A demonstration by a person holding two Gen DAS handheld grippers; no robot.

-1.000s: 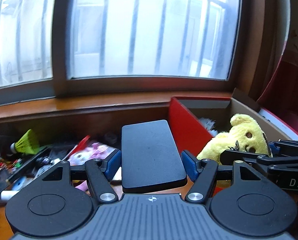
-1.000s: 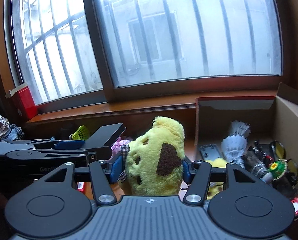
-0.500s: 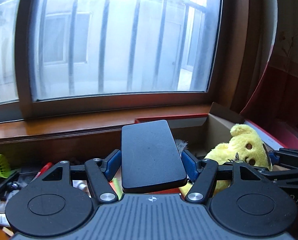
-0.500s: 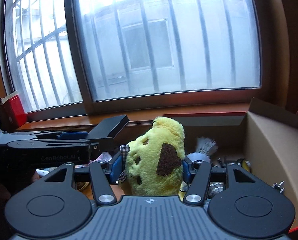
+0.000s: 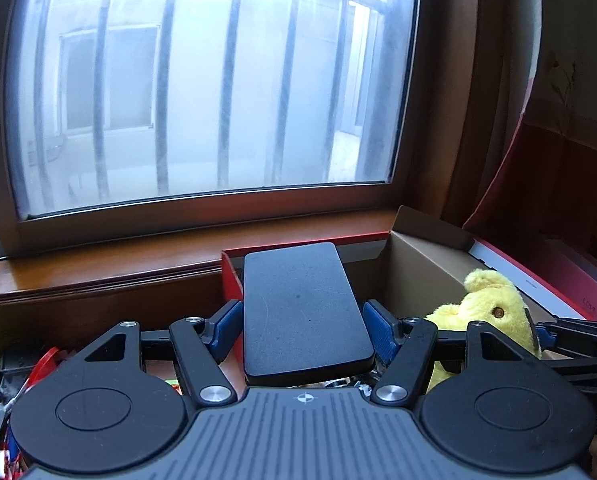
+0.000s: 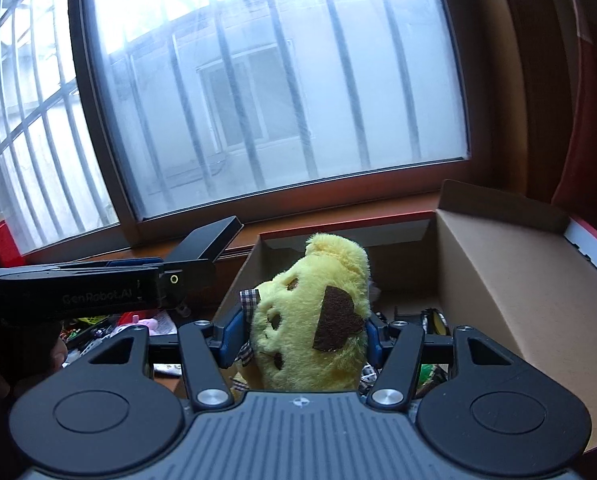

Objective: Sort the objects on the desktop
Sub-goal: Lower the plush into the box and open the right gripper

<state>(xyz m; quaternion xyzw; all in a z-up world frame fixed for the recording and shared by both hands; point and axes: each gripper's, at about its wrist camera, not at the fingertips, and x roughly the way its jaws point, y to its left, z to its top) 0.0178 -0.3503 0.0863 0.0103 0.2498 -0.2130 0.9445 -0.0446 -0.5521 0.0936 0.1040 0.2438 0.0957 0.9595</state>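
Observation:
My left gripper (image 5: 303,330) is shut on a flat black slab (image 5: 302,306), held level over the left edge of the red cardboard box (image 5: 426,264). My right gripper (image 6: 304,332) is shut on a yellow plush bear (image 6: 318,320) with brown felt patches, held over the box's open inside (image 6: 498,280). The bear (image 5: 482,304) and the right gripper show at the right of the left wrist view. The left gripper with the slab (image 6: 206,240) shows at the left of the right wrist view.
The box holds several small items (image 6: 430,320) at its bottom. Loose clutter (image 5: 2,392) lies on the desk left of the box. A wooden window sill (image 5: 98,264) and a barred window stand behind. A red curtain (image 5: 558,184) hangs at the right.
Both grippers have moved right toward and over the box, still holding the slab and the bear. The desk clutter has slid out to the left of view.

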